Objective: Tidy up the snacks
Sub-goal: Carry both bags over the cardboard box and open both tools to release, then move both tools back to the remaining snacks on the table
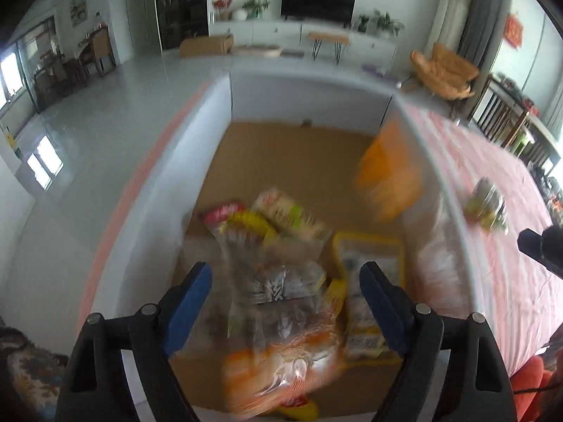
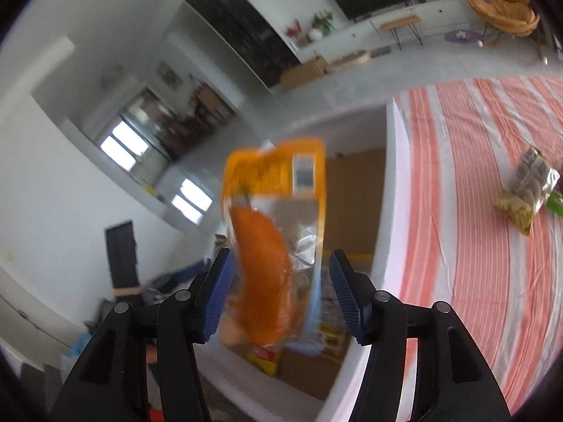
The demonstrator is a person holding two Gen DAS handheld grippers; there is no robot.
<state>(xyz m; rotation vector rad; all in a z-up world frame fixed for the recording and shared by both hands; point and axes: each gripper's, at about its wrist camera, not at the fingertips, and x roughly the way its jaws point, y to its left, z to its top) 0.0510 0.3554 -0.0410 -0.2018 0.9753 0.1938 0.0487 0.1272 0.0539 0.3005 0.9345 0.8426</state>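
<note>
an orange snack packet hangs between the spread blue pads of the right gripper, blurred with motion, above the white-walled box that stands against the striped tablecloth. the jaws stand wide and neither pad clearly presses the packet, so the claw reads as released and the packet appears to be dropping free; the blur leaves some doubt whether the left pad touches it.

from the left wrist view the same orange packet shows near the box's right wall, over the brown cardboard floor. the left gripper is also released, its pads apart over the heap of packets already inside: an orange-and-white bag nearest, a yellow-edged packet beside it, a clear bag with a dark striped pattern, and a pale noodle-like packet further in. nothing sits between its pads in a grip.

one greenish snack bag lies alone on the cloth, well apart from the box, and looks to be the last piece outside.

to do this step well, the release wants to stay over the open far end of the box, where bare floor remains, not over the pile. the right claw should stay open and lift straight clear so a pad does not snag the film. the left gripper, low over the heap, would do best to hold off until the packet settles.
</note>
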